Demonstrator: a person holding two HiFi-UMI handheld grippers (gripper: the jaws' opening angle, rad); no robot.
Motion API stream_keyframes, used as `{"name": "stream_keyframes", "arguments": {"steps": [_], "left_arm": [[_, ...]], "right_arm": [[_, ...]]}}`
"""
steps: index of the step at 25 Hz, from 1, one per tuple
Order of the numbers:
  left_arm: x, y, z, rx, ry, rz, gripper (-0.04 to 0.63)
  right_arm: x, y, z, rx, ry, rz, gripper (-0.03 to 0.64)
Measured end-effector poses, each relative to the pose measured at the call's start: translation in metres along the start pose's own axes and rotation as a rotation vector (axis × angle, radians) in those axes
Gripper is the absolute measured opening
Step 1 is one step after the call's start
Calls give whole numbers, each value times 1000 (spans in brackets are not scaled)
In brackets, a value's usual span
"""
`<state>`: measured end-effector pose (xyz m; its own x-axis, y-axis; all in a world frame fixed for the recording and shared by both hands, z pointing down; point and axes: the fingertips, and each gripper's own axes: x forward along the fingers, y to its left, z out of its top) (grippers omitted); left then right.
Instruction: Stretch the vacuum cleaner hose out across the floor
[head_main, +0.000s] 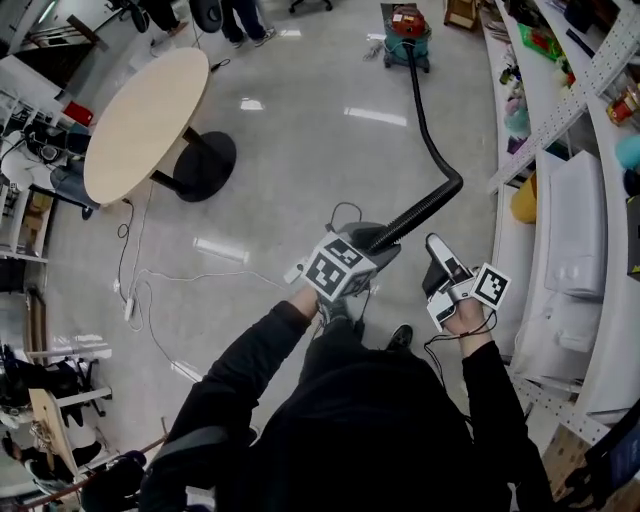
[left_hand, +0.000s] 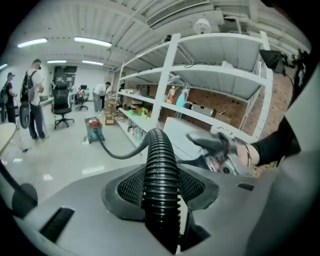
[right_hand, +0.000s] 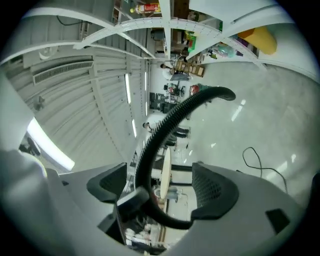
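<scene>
Glossy floor (head_main: 300, 140) below, left claw (left_hand: 161, 189) pinches hose (head_main: 432, 150); right claw (right_hand: 159, 192) spread.

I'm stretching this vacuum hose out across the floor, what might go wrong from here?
1. Only the left gripper grips the hose; the fingers of the right gripper stand open, so one slip would probably drop it.
2. The hose bends close to the shelf frame and might snag there.
3. Pulling further may drag or tip the vacuum cleaner.
</scene>
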<state>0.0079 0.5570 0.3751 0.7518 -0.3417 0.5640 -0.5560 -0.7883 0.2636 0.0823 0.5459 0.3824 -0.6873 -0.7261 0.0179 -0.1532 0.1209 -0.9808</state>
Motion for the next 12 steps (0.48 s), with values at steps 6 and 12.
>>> {"name": "stream_keyframes", "arguments": {"steps": [6,12], "left_arm": [[51,-64,3,-89,89,4,189],[67,-112,24,-352,37,-142,189]], "right_arm": [[-80,-46,-133,-550,460,-107,410],[-55,-3,-157,-717,399,-27,370]]}}
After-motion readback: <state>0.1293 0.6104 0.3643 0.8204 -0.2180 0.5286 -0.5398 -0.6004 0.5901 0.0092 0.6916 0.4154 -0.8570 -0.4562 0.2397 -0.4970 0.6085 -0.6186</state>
